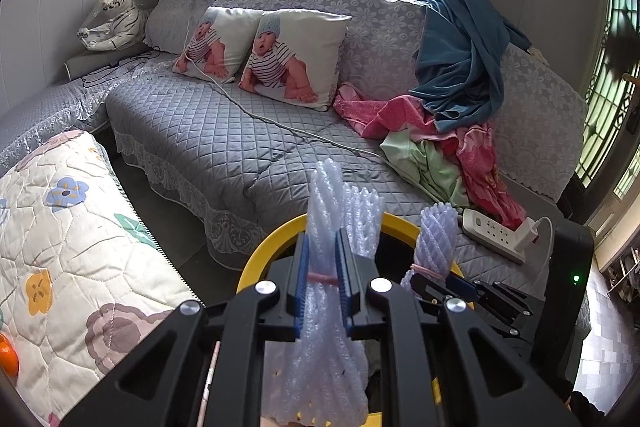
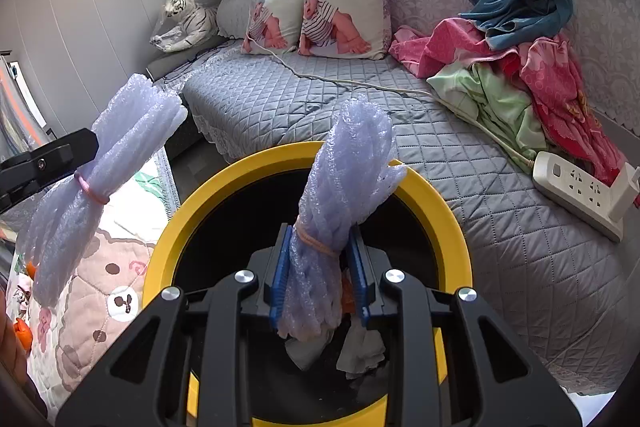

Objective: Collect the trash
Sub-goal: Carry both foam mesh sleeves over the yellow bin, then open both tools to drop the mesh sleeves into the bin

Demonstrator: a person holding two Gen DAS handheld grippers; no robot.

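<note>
**Two foam-net bundles held over the yellow bin**

The left gripper [image 1: 323,281] is clamped tight on a foam-net bundle [image 1: 330,223], its blue pads pinching it at a pink rubber band; the bundle's lower end runs out of the frame. The right gripper [image 2: 320,259] is closed on a second foam bundle [image 2: 344,179], also at its band, with the jaws held slightly apart by the foam. Both bundles hang above the yellow-rimmed bin [image 2: 436,199]. Its dark interior is mostly hidden behind the gripper; some crumpled white trash [image 2: 360,351] shows inside, hard to make out. Behind the bin stands a grey quilted sofa [image 2: 500,227] with a white power strip [image 2: 576,193], a pile of pink and green cloth [image 2: 520,79] and two printed cushions [image 2: 348,11]. A floral quilt [image 1: 68,227] lies to the left, cut off by the frame.
</note>
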